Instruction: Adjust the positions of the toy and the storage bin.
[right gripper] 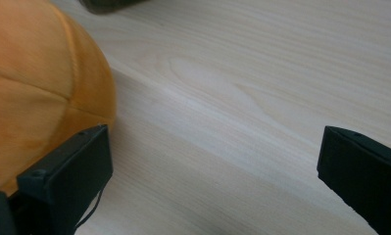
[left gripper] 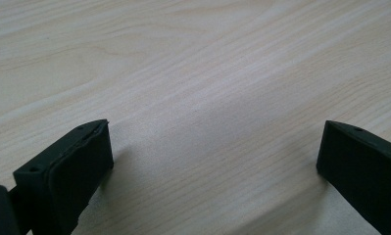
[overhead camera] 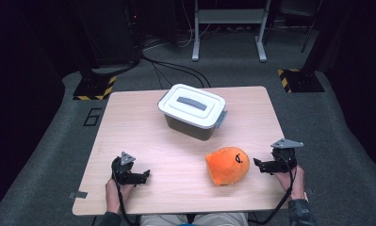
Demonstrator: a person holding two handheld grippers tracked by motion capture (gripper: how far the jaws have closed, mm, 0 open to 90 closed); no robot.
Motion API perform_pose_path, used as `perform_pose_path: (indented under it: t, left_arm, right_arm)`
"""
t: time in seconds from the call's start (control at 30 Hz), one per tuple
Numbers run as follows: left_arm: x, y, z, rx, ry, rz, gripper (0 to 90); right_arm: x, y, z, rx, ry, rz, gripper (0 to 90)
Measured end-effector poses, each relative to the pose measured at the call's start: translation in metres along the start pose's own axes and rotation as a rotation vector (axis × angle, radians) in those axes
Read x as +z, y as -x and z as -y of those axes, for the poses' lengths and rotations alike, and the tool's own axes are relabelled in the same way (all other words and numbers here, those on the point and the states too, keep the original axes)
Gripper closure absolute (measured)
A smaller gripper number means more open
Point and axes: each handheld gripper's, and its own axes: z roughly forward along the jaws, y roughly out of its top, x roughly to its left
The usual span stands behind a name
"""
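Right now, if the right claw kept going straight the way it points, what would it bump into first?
Probably the orange plush: the right claw points at it, open, from close by. In its own view the plush sits off toward one jaw, so it might only graze it.

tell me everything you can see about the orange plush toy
The orange plush toy is a rounded, soft-looking fabric lump with stitched seams and small black face markings on its upper right side. It lies on the pale wooden table, near the front edge, in front of the lidded grey box and apart from it. The open right gripper sits just right of it; in the right gripper view one jaw is beside the plush, contact unclear.
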Motion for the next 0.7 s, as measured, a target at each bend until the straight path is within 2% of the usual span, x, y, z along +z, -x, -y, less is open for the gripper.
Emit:
perform_pose_path:
  t: [0.13, 0.23, 0.43, 0.7]
  left_arm:
    - [0.0, 0.0, 0.0, 0.0, 0.001, 0.0, 0.0]
    - [0.0, 0.0, 0.0, 0.001, 0.0, 0.0, 0.1]
    - [0.0, 0.0, 0.0, 0.001, -0.001, 0.0, 0.1]
    - [0.0, 0.0, 0.0, 0.001, -0.001, 0.0, 0.1]
  right_arm:
    - [-0.012, -0.006, -0.01, -0.039, 0.015, -0.011, 0.0]
    - [-0.019, -0.009, -0.016, -0.052, 0.037, -0.047, 0.0]
    - [-0.03, -0.02, -0.029, -0.125, 0.07, -0.11, 0.0]
    - [-0.029, -0.046, -0.048, -0.228, 0.053, -0.168, 0.0]
